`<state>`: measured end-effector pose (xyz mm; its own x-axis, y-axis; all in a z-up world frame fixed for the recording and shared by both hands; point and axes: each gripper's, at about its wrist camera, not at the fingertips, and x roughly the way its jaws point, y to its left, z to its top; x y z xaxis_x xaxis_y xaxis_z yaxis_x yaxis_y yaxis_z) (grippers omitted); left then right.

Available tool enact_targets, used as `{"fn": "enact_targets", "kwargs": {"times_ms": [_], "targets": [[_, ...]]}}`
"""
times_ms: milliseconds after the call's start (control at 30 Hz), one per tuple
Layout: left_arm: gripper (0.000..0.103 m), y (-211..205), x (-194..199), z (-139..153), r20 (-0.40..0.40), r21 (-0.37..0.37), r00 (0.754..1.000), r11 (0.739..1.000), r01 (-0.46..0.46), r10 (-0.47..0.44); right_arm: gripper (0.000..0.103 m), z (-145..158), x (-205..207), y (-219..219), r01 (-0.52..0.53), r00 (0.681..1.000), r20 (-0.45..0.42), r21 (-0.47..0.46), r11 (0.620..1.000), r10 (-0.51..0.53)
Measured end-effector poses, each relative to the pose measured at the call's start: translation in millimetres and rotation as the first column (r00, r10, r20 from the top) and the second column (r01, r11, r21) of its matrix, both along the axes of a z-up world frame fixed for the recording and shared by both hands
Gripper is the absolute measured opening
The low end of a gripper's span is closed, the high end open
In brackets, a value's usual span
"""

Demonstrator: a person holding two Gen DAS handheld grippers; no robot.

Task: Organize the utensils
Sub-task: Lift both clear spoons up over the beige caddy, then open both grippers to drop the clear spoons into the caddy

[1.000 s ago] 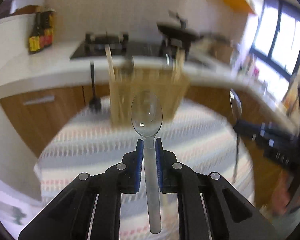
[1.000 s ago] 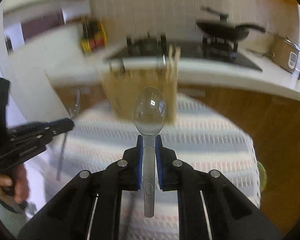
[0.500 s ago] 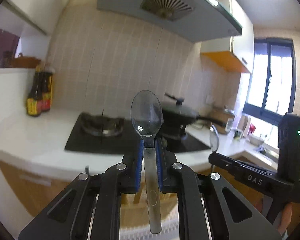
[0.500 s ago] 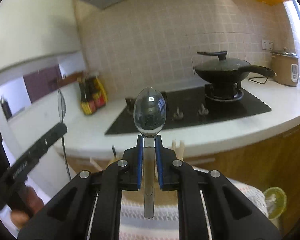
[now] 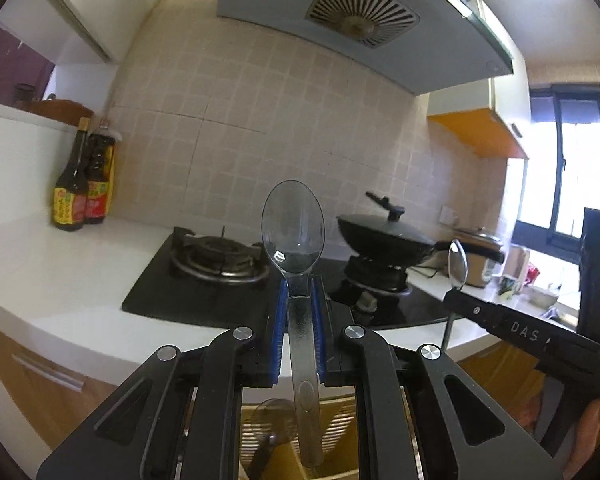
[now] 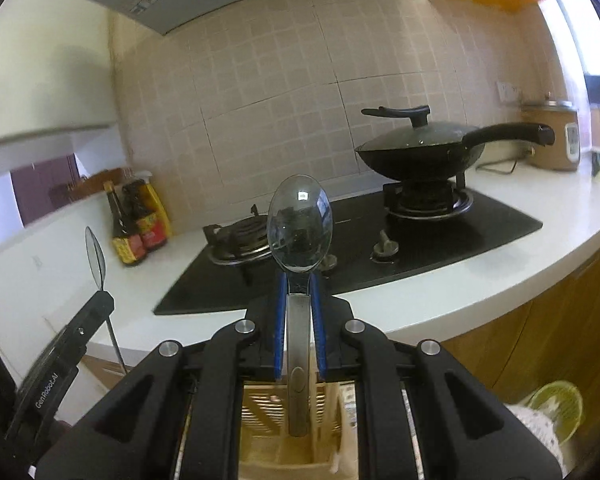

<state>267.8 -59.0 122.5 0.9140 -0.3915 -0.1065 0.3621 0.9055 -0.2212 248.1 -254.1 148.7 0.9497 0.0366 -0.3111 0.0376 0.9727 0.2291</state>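
My left gripper (image 5: 298, 304) is shut on a clear plastic spoon (image 5: 293, 236), bowl up, handle hanging down over a wooden slatted utensil holder (image 5: 340, 436) below. My right gripper (image 6: 299, 300) is shut on a metal spoon (image 6: 299, 224), bowl up, its handle end down inside the same wooden holder (image 6: 268, 412). Each gripper shows in the other's view: the right one (image 5: 456, 300) at right, the left one (image 6: 104, 298) at left. A black-handled tool with a round clear head (image 5: 274, 416) stands in the holder.
Behind is a white counter (image 5: 60, 280) with a black gas hob (image 6: 380, 240), a lidded wok (image 6: 420, 152), sauce bottles (image 5: 80, 192) and a rice cooker (image 6: 552, 140). A green basket (image 6: 556, 404) sits low right.
Both grippers tilted up from looking down at the striped table and holder, then came over the holder. The spoon handles now hang over or in the holder.
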Motion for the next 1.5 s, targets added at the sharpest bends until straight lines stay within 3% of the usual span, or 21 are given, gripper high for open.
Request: {"fn": "enact_targets", "kwargs": {"times_ms": [167, 367, 433, 567, 833, 1033, 1200, 1333, 1467, 1500], "targets": [[0.010, -6.3, 7.4, -16.6, 0.011, 0.041, 0.999, 0.998, -0.046, 0.046, 0.010, -16.4, 9.6, 8.5, 0.029, 1.000, 0.009, -0.083, 0.996, -0.029], [0.011, -9.3, 6.7, -25.1, 0.021, 0.079, 0.998, 0.995, -0.060, 0.058, 0.010, -24.5, 7.7, 18.6, 0.005, 1.000, -0.001, -0.110, 0.994, -0.005], [0.014, -4.7, 4.3, -23.3, 0.011, 0.062, 0.999, 0.997, -0.049, 0.049, 0.011, -23.4, 4.1, 19.5, -0.011, 1.000, -0.013, -0.105, 0.994, 0.009], [0.032, 6.0, -5.1, -14.5, 0.007, 0.026, 0.999, 0.999, -0.038, 0.038, 0.011, -18.9, -6.6, 17.6, -0.030, 0.999, -0.033, -0.072, 0.997, 0.028], [0.043, 27.4, -55.9, 18.6, 0.044, 0.009, 0.999, 1.000, -0.022, 0.021, 0.012, -4.8, -40.0, 9.5, -0.064, 0.994, -0.085, -0.010, 0.998, 0.062], [0.044, 32.3, -87.3, 29.6, 0.033, 0.020, 0.999, 1.000, -0.014, 0.014, 0.013, -6.4, -47.4, 4.2, -0.106, 0.973, -0.201, 0.034, 0.994, 0.110], [0.044, 38.5, -103.4, 33.1, -0.044, 0.029, 0.999, 0.999, 0.015, -0.014, 0.013, 1.1, -80.7, 3.2, -0.096, 0.971, -0.219, 0.003, 0.995, 0.095], [0.048, 41.8, -111.6, 28.8, -0.133, 0.035, 0.989, 0.997, 0.074, -0.069, 0.013, -4.6, -105.3, 7.1, -0.119, 0.948, -0.298, -0.016, 0.993, 0.109], [0.048, 35.9, -117.0, 6.1, -0.285, 0.079, 0.950, 0.984, 0.157, -0.128, 0.014, -36.1, -120.2, 7.0, -0.163, 0.891, -0.418, 0.063, 0.985, 0.174], [0.048, 33.5, -118.8, -5.2, -0.333, 0.098, 0.933, 0.979, 0.178, -0.136, 0.019, -49.9, -123.2, 7.0, -0.172, 0.869, -0.454, 0.091, 0.981, 0.195]]}}
